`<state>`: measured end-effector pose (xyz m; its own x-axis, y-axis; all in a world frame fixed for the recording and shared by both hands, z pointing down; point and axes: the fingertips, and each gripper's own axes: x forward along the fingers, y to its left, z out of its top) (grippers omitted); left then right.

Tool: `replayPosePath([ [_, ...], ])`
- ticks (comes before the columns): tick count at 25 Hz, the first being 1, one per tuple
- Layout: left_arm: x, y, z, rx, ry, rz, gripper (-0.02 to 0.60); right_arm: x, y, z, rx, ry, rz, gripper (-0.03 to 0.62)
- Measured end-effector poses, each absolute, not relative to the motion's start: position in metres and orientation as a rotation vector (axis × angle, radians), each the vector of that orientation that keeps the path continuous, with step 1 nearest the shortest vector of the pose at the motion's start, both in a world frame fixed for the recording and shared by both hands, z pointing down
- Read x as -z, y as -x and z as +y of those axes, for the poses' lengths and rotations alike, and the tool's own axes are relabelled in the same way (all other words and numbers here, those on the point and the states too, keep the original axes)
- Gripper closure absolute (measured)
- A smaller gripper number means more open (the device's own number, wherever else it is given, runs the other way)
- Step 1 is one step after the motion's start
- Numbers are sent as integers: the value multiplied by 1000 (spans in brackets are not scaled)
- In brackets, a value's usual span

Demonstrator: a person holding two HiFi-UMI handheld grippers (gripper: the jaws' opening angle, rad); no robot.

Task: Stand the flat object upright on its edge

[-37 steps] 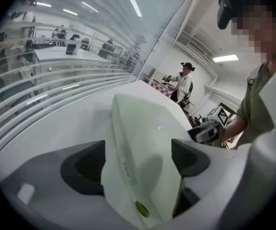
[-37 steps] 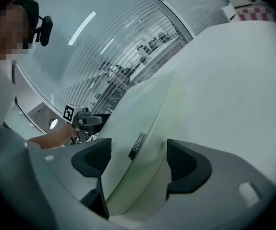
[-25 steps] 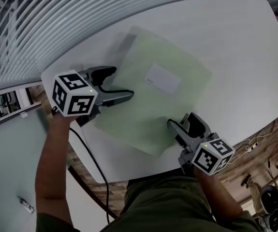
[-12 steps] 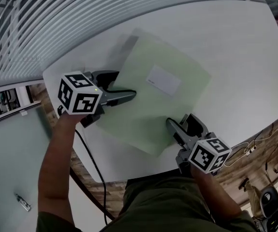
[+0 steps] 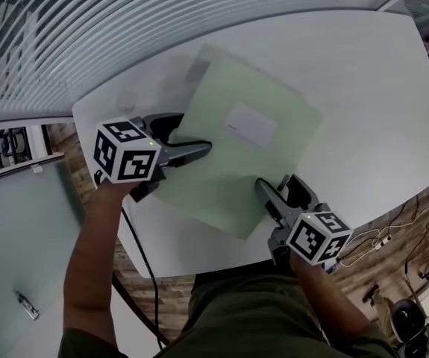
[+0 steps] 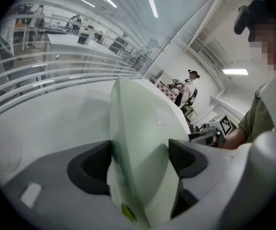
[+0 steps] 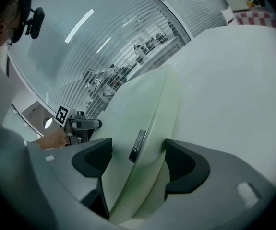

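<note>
1. The left claw (image 6: 140, 162) has its jaws wide apart, and they have just been closing a little. The pale green folder (image 6: 142, 128) runs edge-on between them. Its thin edge lies against one pad and its face reaches the other, with no squeeze showing. The folder covers the root of the jaws.
2. The right claw (image 7: 138, 162) also has its jaws well apart, straddling the folder's (image 7: 142, 104) near edge. The sheet curves against one pad and passes beside the other. A small dark tag (image 7: 138, 146) sits on it, its print too small to read.
3. In the head view, the left claw (image 5: 188, 134) is at the folder's (image 5: 221, 177) left edge and the right claw (image 5: 280, 189) at its near corner. Each marker cube (image 5: 127, 151) hides the hand behind it.
4. The folder carries a white label (image 5: 251, 123) and rests on the white worktop (image 5: 363, 88). I cannot tell whether it lies fully flat or is slightly raised.
5. A slatted wall (image 5: 87, 36) lies beyond the worktop, and a dark cable (image 5: 143, 259) hangs below the left arm.
</note>
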<state>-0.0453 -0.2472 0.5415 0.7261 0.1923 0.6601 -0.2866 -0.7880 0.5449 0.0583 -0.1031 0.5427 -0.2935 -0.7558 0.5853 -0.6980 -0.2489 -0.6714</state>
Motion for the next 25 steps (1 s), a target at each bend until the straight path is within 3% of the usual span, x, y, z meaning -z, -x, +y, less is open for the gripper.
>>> replayPosePath([
  [25, -449, 41, -220, -821, -2442, -371, 207, -464, -90, -109, 1284, 1851, 2239, 255],
])
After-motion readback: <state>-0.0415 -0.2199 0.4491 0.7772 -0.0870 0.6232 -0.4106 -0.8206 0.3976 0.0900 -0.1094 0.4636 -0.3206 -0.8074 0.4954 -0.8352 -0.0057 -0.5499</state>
